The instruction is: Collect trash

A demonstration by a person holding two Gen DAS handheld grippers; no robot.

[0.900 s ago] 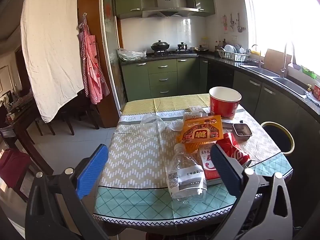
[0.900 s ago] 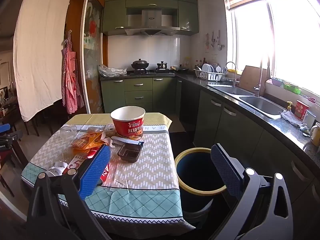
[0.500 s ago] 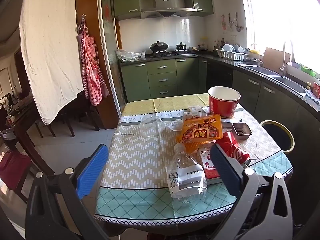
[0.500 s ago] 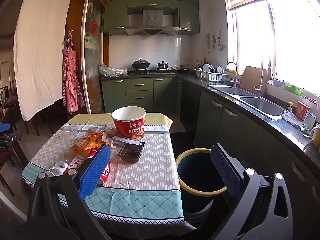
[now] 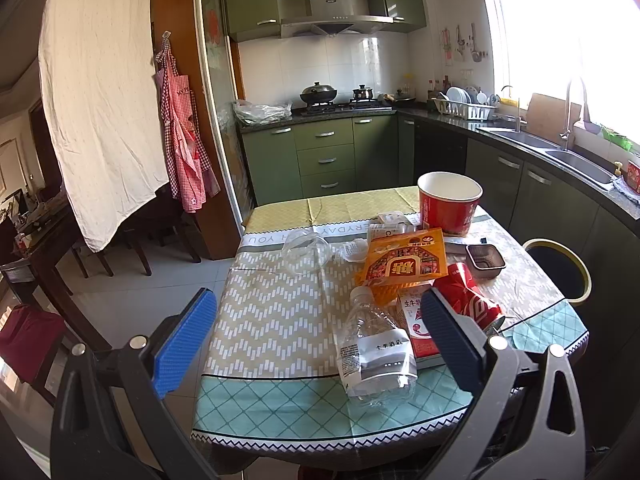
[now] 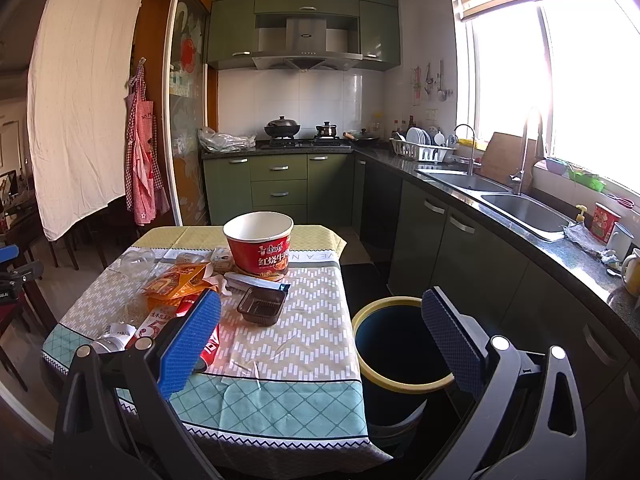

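Trash lies on the table (image 5: 272,312): a clear plastic bottle (image 5: 374,354), a red milk carton (image 5: 416,320), a crushed red can (image 5: 468,294), an orange snack bag (image 5: 404,264), a red noodle cup (image 5: 448,208), a small dark tray (image 5: 486,260) and a clear cup (image 5: 306,250). My left gripper (image 5: 318,344) is open and empty, held above the near table edge. My right gripper (image 6: 320,344) is open and empty; the noodle cup (image 6: 258,246), dark tray (image 6: 262,306) and the blue bin (image 6: 396,344) with a yellow rim lie ahead.
The bin (image 5: 558,270) stands on the floor at the table's right side. Green cabinets and a counter with sink (image 6: 516,208) run along the right. Chairs (image 5: 136,248) and a hanging white sheet (image 5: 100,92) are to the left.
Both views have shifted only slightly; the trash on the table has not moved and both grippers stay open.
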